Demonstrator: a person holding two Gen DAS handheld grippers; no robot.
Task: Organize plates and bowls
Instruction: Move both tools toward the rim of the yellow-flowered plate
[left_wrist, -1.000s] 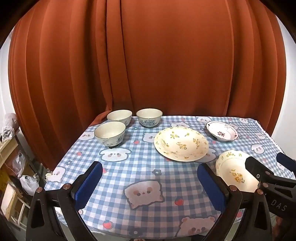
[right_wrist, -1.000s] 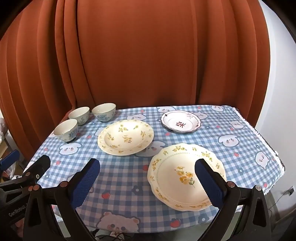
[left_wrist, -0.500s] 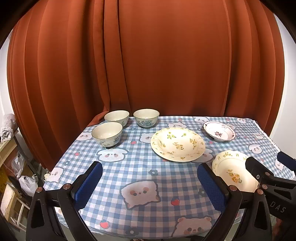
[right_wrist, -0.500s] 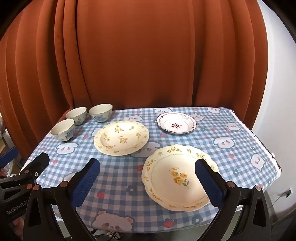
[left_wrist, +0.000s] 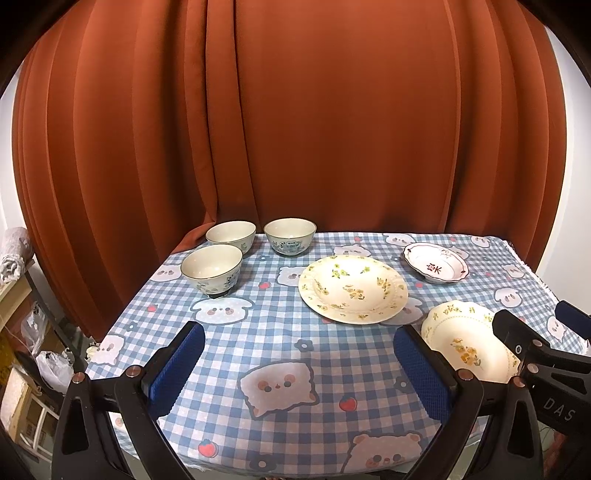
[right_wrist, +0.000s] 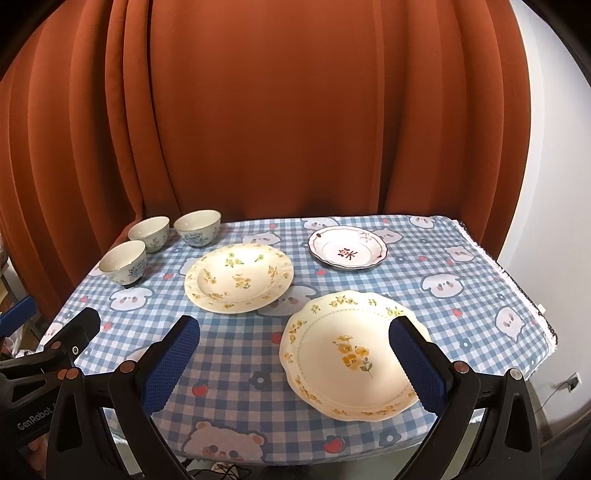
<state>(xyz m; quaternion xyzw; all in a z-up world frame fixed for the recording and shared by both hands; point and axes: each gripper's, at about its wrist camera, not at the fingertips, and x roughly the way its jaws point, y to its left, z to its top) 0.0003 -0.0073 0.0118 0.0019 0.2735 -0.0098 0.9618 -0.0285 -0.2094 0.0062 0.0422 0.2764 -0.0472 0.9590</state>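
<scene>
Three small pale bowls stand at the table's back left: one nearest (left_wrist: 212, 268) (right_wrist: 123, 261), one behind it (left_wrist: 231, 236) (right_wrist: 149, 228), one further right (left_wrist: 290, 236) (right_wrist: 197, 227). A round yellow-flowered plate (left_wrist: 353, 287) (right_wrist: 238, 277) lies mid-table. A small red-patterned dish (left_wrist: 436, 262) (right_wrist: 347, 247) sits at the back right. A scalloped yellow-flowered plate (left_wrist: 466, 339) (right_wrist: 351, 350) lies front right. My left gripper (left_wrist: 296, 363) is open above the cloth near the front edge, holding nothing. My right gripper (right_wrist: 294, 352) is open, over the scalloped plate's left part, empty.
The table wears a blue checked cloth (left_wrist: 280, 343) (right_wrist: 236, 354) with cartoon animals. An orange curtain (left_wrist: 295, 129) (right_wrist: 277, 122) hangs close behind. A shelf with bags (left_wrist: 26, 332) stands left of the table. A white wall (right_wrist: 546, 184) is on the right.
Both grippers have drawn back and risen slightly, so the table sits a little lower and farther in both views. Nothing on the table has moved. Both stay open.
</scene>
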